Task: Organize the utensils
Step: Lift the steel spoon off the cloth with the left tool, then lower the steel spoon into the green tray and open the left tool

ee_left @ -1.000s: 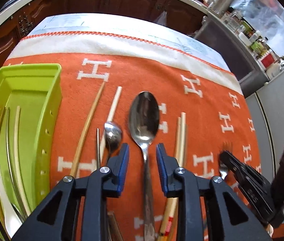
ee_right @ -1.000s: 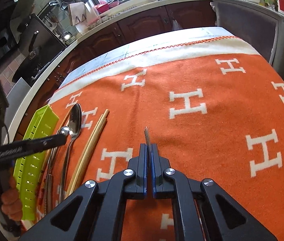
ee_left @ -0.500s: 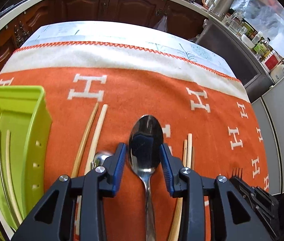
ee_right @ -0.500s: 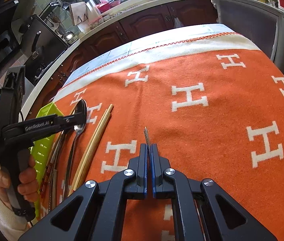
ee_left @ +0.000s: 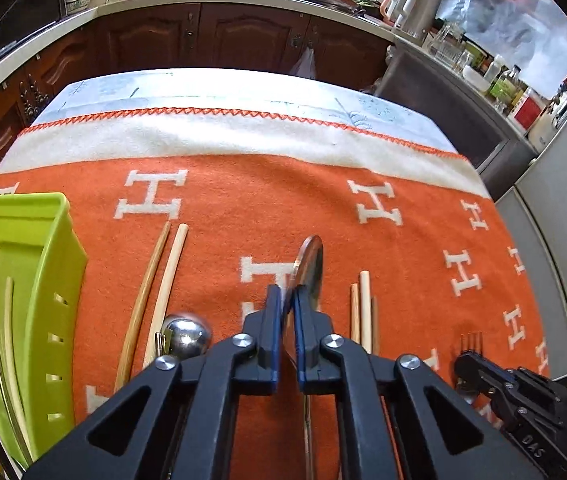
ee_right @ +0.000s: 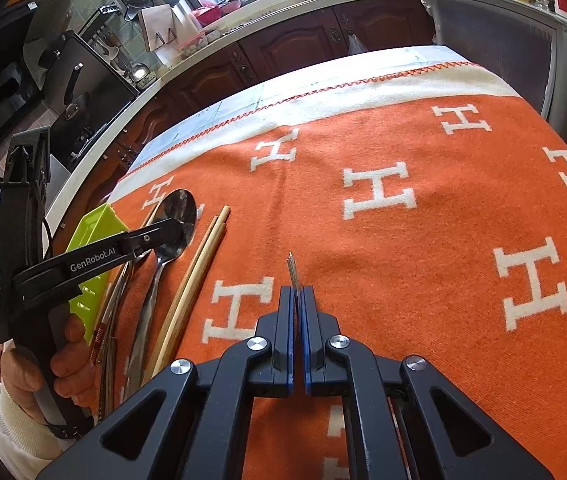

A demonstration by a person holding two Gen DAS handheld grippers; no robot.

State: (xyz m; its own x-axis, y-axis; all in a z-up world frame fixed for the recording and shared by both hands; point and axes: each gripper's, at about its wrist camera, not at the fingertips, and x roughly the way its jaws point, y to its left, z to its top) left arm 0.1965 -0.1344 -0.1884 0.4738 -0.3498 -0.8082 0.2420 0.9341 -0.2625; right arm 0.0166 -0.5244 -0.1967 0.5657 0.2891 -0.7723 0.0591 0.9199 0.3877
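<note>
Left claw (ee_left: 287, 300) has just closed, clamping the big spoon (ee_left: 310, 264) on edge; "GenRobot.AI" reads along its finger (ee_right: 123, 250). Right claw (ee_right: 298, 300) pinches a fork (ee_right: 292, 270), white H letters (ee_right: 379, 196) ahead on the orange blanket (ee_right: 443, 280).

two metal spoons are showing: a large spoon (ee_left: 309, 268) and a small spoon (ee_left: 185, 334). one fork (ee_left: 470, 342) is showing. one green tray (ee_left: 55, 264) is sitting on one orange cloth (ee_left: 243, 200). four chopsticks at least are lying on the cloth: a darker chopstick (ee_left: 145, 292) and a pale chopstick (ee_left: 169, 280) as one pair, and the other chopsticks (ee_left: 364, 308), two or perhaps three, as a second group. several thin sticks (ee_left: 7, 320) are resting in the tray, too crowded for counting.
</note>
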